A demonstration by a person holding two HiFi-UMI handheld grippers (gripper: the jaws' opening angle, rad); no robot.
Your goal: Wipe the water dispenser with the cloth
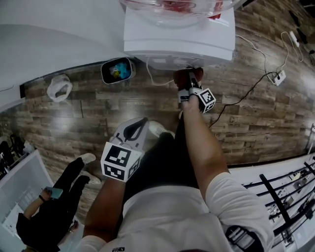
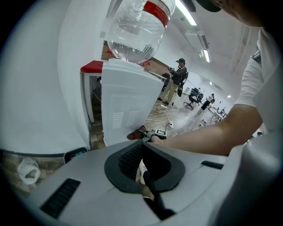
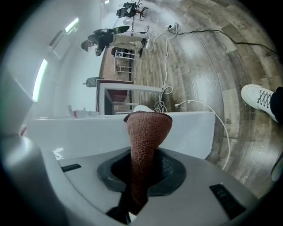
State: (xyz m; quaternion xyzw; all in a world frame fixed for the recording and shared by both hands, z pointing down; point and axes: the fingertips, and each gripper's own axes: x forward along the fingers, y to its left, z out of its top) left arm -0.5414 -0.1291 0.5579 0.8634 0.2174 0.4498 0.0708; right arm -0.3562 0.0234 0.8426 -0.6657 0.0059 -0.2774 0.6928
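The white water dispenser (image 1: 178,35) stands ahead of me with a clear bottle (image 1: 179,7) on top. My right gripper (image 1: 189,79) is shut on a brown cloth (image 1: 185,75), which is pressed to the dispenser's lower side panel. In the right gripper view the cloth (image 3: 146,141) stands up from the jaws against the white panel (image 3: 84,132). My left gripper (image 1: 142,123) hangs low by my leg, shut and holding nothing. The left gripper view shows the dispenser (image 2: 126,110), the bottle (image 2: 137,31) and the cloth (image 2: 135,133) from the side.
A cable and a power strip (image 1: 278,77) lie on the wood floor to the right. A small device with a lit screen (image 1: 118,70) and a white bag (image 1: 59,87) sit by the wall at the left. A person (image 1: 49,211) is at the lower left.
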